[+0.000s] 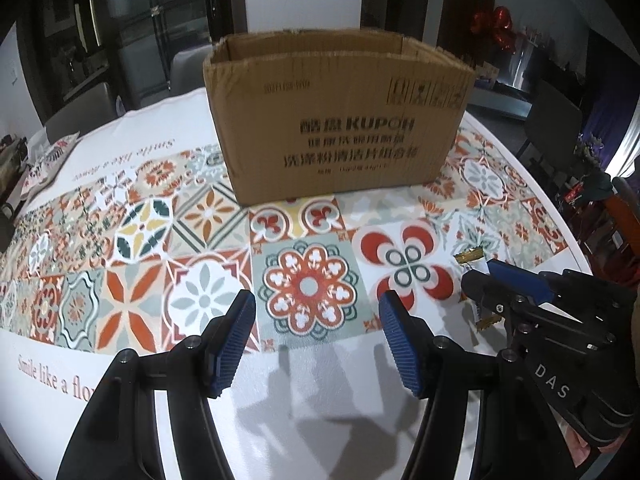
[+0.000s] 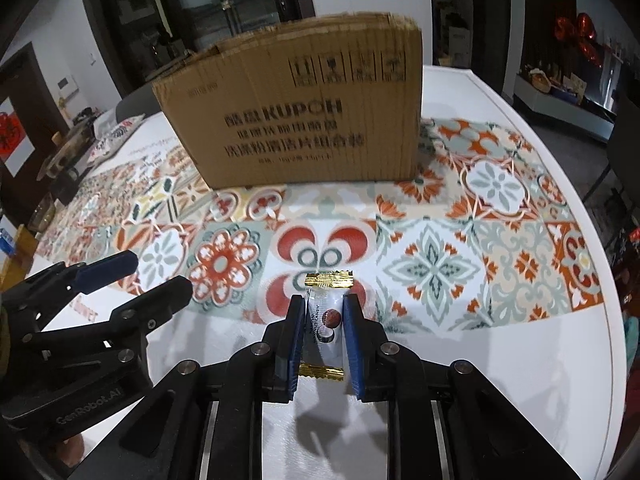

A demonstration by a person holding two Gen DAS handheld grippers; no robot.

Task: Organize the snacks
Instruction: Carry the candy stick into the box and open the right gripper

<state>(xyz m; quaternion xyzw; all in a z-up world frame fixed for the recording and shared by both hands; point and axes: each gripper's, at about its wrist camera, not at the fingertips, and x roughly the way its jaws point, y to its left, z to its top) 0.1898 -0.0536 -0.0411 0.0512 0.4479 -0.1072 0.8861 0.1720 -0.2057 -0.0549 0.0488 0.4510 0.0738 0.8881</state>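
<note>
A small white snack packet (image 2: 325, 322) with gold crimped ends sits between the blue pads of my right gripper (image 2: 324, 300), which is shut on it near the table's front. Its shadow falls on the white cloth beneath. In the left wrist view the same packet (image 1: 470, 258) pokes out past my right gripper (image 1: 478, 274) at the right edge. My left gripper (image 1: 317, 300) stands open over the flower-patterned cloth with nothing between its fingers; in the right wrist view the left gripper (image 2: 158, 274) is at the left. An open brown cardboard box (image 1: 340, 120) (image 2: 296, 120) stands upright behind both.
The tablecloth (image 1: 160, 240) has coloured tile patterns in a band and white borders. Patterned packages (image 1: 48, 160) lie at the far left of the table. The table's rounded edge (image 2: 616, 320) curves down the right. Chairs and dark cabinets stand behind.
</note>
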